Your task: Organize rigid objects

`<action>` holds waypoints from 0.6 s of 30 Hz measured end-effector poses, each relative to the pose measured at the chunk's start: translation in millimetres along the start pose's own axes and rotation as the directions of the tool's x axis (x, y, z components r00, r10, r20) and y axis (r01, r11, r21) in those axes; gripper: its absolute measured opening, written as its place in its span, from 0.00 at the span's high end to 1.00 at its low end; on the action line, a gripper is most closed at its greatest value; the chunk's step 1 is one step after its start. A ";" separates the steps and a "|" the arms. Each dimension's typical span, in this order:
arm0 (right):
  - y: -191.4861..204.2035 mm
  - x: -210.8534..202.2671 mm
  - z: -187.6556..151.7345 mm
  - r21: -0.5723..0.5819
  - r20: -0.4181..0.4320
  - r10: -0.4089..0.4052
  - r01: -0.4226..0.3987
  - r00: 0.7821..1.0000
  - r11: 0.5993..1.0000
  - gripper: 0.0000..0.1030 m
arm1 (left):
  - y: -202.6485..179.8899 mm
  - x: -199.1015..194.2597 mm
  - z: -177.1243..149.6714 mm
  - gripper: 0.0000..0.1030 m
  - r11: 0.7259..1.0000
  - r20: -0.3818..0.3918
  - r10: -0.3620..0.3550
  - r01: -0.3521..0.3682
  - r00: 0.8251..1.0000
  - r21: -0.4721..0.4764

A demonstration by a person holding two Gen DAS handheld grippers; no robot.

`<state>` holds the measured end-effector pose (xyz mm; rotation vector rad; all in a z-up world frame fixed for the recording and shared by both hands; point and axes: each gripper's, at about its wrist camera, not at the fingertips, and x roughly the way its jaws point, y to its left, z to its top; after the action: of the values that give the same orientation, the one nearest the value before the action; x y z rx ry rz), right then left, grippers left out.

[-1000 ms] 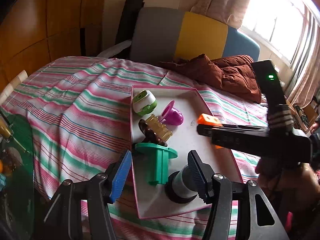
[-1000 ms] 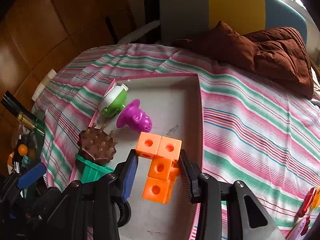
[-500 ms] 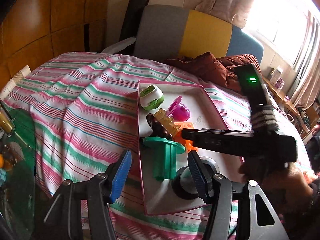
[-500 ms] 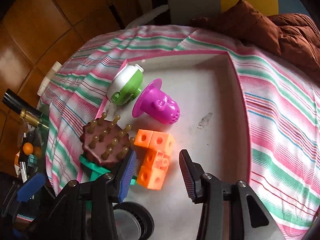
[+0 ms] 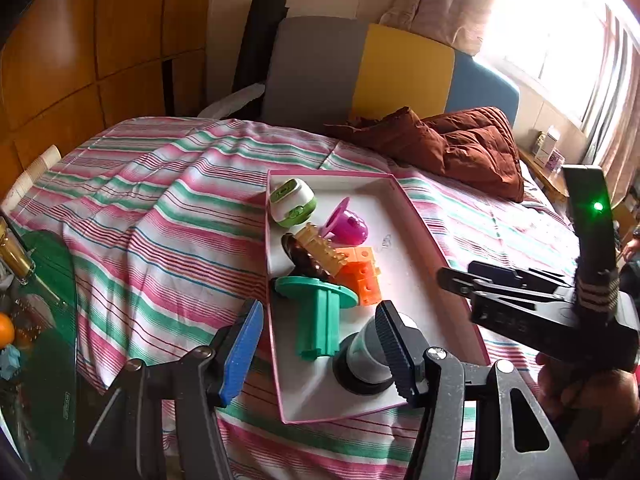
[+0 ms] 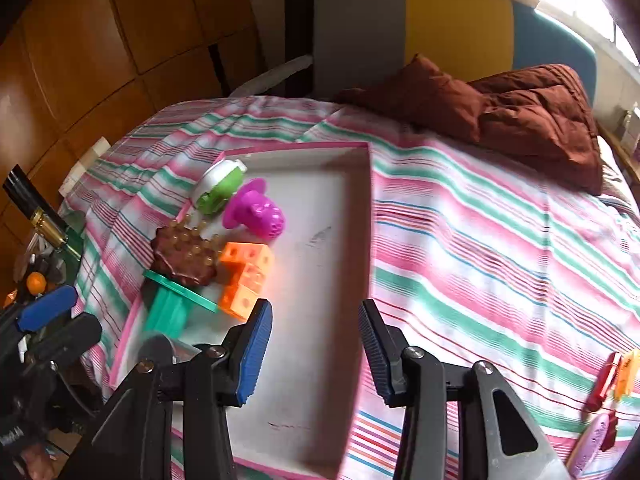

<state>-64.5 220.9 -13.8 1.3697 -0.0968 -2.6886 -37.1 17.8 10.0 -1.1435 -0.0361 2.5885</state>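
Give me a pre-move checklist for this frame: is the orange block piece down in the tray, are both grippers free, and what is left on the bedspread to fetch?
1. Orange blocks lie in the tray, beside the brown spiky toy: ok.
2. Right gripper holds nothing, jaws apart over bare tray floor: ok.
3. Left gripper open, nothing clamped; the grey cylinder stands in front of its right finger: ok.
4. Tray has bare floor left on its right side: ok.
5. Loose things lie on the bedspread at lower right, outside the tray: not ok.
6. What those things are: cannot tell.
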 end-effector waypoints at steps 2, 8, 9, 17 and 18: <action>-9.2 -7.3 -2.6 0.003 0.011 -0.023 0.023 1.000 1.000 0.56 | -3.7 -1.9 -0.4 0.42 1.000 0.003 -0.004 0.004 1.000 0.010; -42.0 -18.4 -12.3 0.037 0.012 -0.093 0.092 0.996 0.995 0.56 | -16.2 -4.2 -3.5 0.42 0.999 -0.002 -0.020 0.020 1.000 0.039; -47.0 -18.6 -14.1 0.040 0.009 -0.107 0.107 0.994 0.993 0.56 | -18.2 -4.6 -4.0 0.42 0.999 -0.003 -0.023 0.024 1.000 0.046; -102.8 -32.2 -33.9 0.101 -0.029 -0.204 0.206 0.978 0.973 0.56 | -35.7 -4.6 -7.2 0.42 0.995 -0.006 -0.045 0.045 0.999 0.092; -111.0 -34.7 -35.7 0.114 -0.034 -0.219 0.222 0.975 0.968 0.56 | -37.3 -4.4 -7.7 0.42 0.994 -0.007 -0.047 0.047 0.999 0.097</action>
<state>-24.4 335.6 -19.4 1.5259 -0.1079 -2.8900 -18.6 51.3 13.4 -1.1010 0.0630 2.5166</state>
